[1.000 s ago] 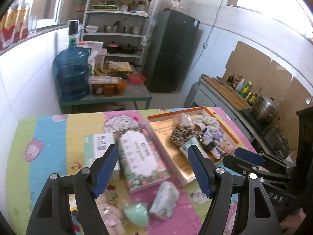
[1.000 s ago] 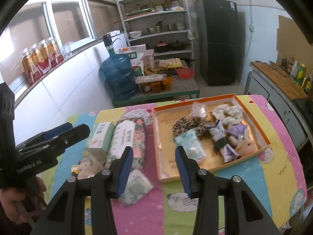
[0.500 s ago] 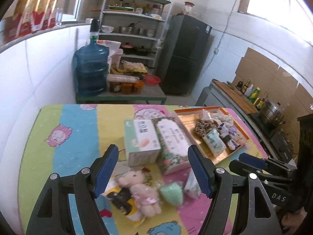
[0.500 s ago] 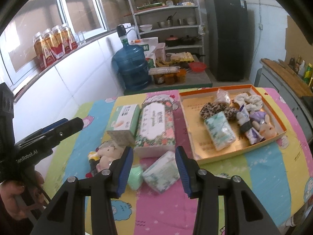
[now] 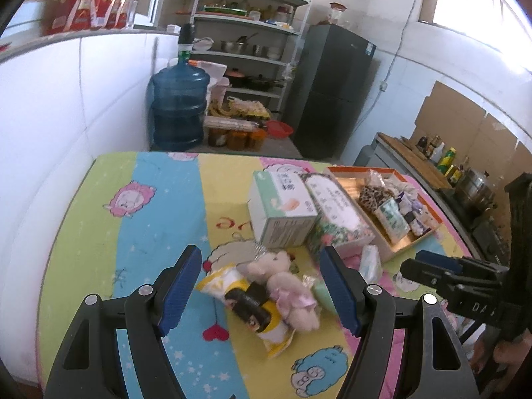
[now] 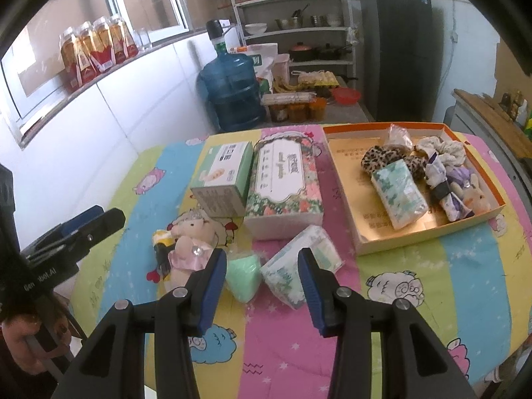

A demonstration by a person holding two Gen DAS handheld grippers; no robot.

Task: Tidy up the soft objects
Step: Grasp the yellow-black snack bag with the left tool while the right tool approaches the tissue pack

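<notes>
On the patchwork tablecloth lie a pink plush bear (image 5: 286, 286) on a yellow packet (image 5: 232, 282), a mint green sponge (image 6: 244, 276) and a soft tissue pack (image 6: 299, 266). My left gripper (image 5: 261, 256) hangs open above the bear and touches nothing. My right gripper (image 6: 262, 256) is open over the sponge and the tissue pack, its pads clear of both. An orange tray (image 6: 345, 199) at the right holds another tissue pack (image 6: 399, 196), a leopard scrunchie (image 6: 382, 159), a white scrunchie (image 6: 445, 149) and small plush toys.
A white-green box (image 6: 222, 176) and a floral tissue box (image 6: 282, 183) stand side by side between the loose items and the tray. Behind the table are a blue water jug (image 6: 232, 93), shelves and a dark fridge (image 6: 395, 46). A white tiled wall runs along the left.
Both grippers have moved left and down. The bear, sponge and loose tissue pack now sit between the fingers, and the tray has slid towards the right of both views. Neither jaw opening changed.
</notes>
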